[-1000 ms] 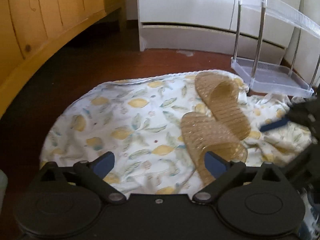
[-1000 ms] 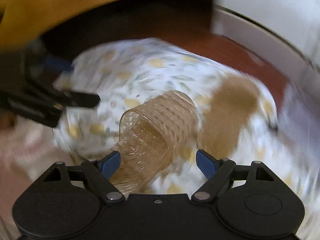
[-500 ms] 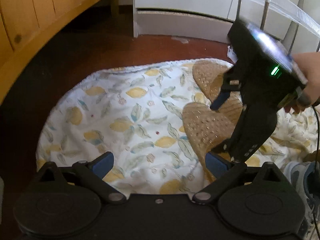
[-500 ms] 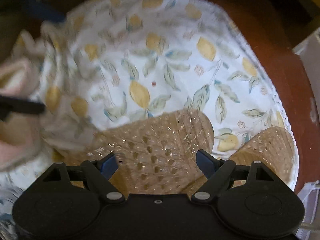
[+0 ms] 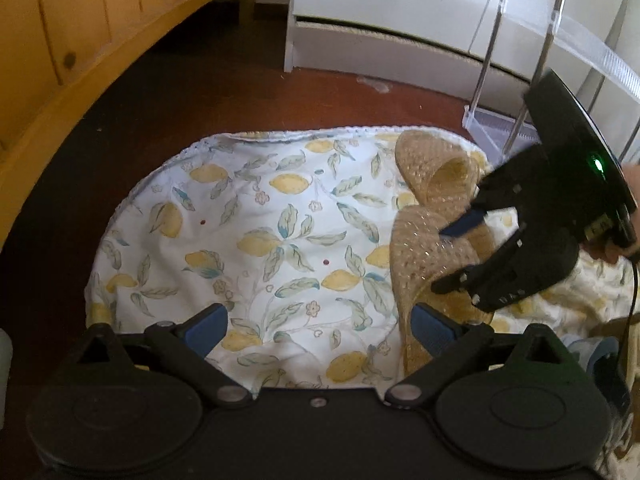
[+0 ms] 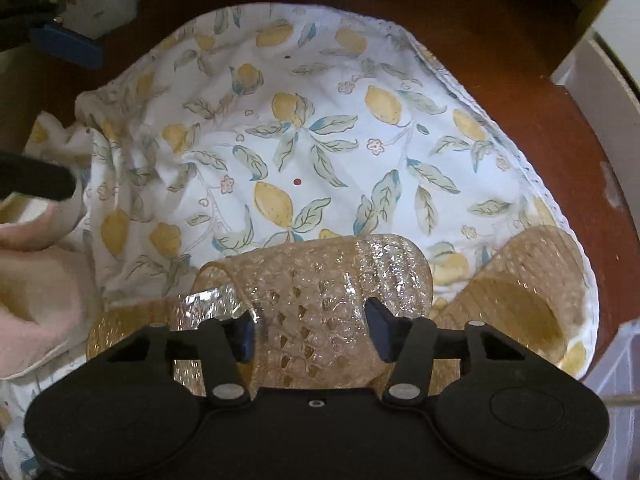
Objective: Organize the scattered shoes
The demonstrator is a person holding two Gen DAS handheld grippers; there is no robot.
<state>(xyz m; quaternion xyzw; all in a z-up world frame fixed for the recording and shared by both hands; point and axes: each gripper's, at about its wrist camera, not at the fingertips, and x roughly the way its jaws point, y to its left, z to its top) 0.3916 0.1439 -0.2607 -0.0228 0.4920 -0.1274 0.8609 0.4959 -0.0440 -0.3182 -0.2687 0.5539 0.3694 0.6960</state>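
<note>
Jelly slippers (image 6: 320,300), a translucent amber pair, lie on a lemon-print cloth (image 6: 304,136) on the floor, the second slipper (image 6: 532,280) at three o'clock of the first. Right gripper (image 6: 310,330) is closing with the near slipper's strap between its pads, while the left gripper (image 5: 316,326) hangs wide and empty

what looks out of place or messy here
Two clear amber slippers lie at odd angles on a rumpled lemon-print cloth spread over the floor, not paired. The right gripper has its jaws closing around the nearer slipper's strap. A pink slipper sits off the cloth's left edge.
</note>
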